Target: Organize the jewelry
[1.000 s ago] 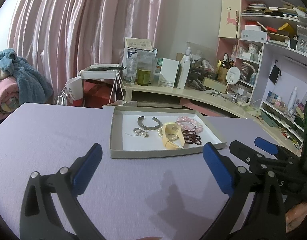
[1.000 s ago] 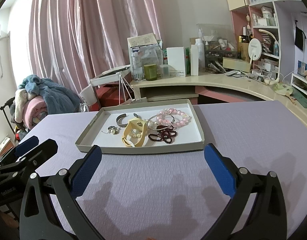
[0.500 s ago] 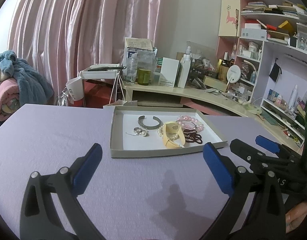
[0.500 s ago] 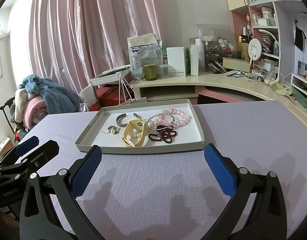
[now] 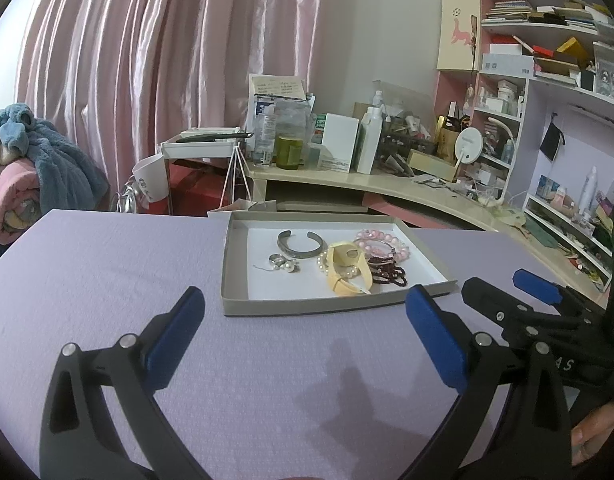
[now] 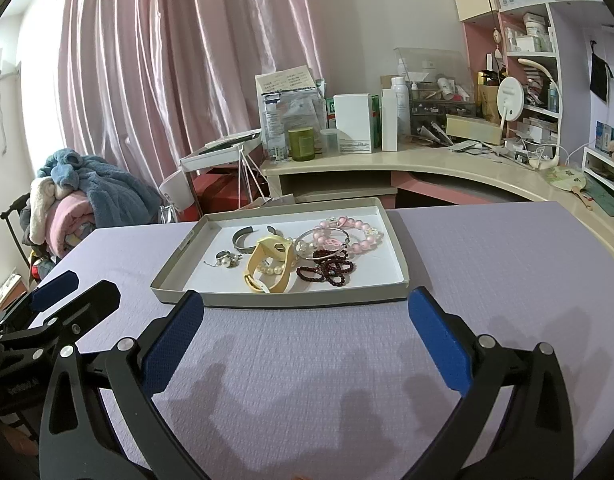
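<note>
Left gripper (image 5: pixel 303 312): jaws wide, holding nothing, low in the frame over the lilac table (image 5: pixel 107 264).
Tray (image 5: pixel 235 256): centre of the frame, all the jewelry lies inside it.
Ring cluster (image 5: pixel 283 264): left part of the tray, apart from the rest.
Grey cuff (image 5: pixel 301 244): just behind the rings, lying free.
Yellow strap (image 5: pixel 347 268): mid-tray, draped over a pearl string.
Pink bead bracelet (image 6: pixel 355 236): right part, tangled with a thin bangle and dark red beads (image 6: pixel 327 268).
Right gripper (image 6: pixel 307 316): jaws wide, holding nothing, facing the tray's near rim.
Doing it well: I'd judge loose pieces safest to pinch; the tangle risks dragging neighbours.
Against earlier frames: both grippers and the jewelry sit practically as before; no piece has shifted.
</note>
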`<state>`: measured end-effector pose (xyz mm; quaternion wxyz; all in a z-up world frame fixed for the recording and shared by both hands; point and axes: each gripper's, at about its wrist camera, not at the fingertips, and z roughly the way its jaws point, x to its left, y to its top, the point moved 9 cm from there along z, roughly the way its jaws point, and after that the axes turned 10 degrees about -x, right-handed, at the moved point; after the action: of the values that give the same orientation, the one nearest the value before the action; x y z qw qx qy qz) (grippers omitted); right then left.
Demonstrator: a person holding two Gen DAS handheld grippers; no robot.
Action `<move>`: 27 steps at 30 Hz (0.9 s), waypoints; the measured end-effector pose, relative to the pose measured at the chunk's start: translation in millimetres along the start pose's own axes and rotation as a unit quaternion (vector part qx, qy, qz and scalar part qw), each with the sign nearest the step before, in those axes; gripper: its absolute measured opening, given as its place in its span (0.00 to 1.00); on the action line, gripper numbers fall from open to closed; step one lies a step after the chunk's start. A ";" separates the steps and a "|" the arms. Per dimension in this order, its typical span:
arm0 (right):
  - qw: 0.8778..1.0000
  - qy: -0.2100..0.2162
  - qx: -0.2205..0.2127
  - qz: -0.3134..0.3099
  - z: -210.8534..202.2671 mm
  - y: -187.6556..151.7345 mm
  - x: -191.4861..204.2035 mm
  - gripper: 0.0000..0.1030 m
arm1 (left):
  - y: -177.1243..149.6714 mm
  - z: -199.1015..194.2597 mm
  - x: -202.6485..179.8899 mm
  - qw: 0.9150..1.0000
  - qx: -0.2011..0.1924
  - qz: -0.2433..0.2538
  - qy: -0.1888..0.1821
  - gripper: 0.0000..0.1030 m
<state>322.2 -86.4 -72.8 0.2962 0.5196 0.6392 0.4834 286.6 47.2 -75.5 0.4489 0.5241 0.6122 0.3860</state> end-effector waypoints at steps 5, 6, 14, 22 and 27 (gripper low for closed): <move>1.000 0.000 0.000 0.000 0.0 0.4 -0.7 0.99 | -0.7 1.2 1.3 1.000 0.000 0.000 0.000 0.98; 1.000 0.000 -0.001 0.000 0.0 0.2 -0.1 0.99 | -0.9 1.9 3.1 1.000 0.001 0.000 -0.001 0.98; 1.000 0.000 0.000 0.000 -0.1 0.5 -1.0 0.99 | -1.7 2.2 2.6 1.000 0.001 0.002 -0.001 0.98; 1.000 0.000 0.000 0.000 -0.1 0.3 -0.8 0.99 | -2.0 2.1 1.5 1.000 0.001 0.001 0.000 0.98; 1.000 0.000 0.000 -0.001 -0.1 0.5 -0.9 0.99 | -3.1 2.5 3.1 1.000 0.001 0.002 0.000 0.98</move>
<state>322.6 -87.3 -72.5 0.2966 0.5195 0.6394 0.4830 287.9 49.9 -79.6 0.4475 0.5258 0.6114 0.3866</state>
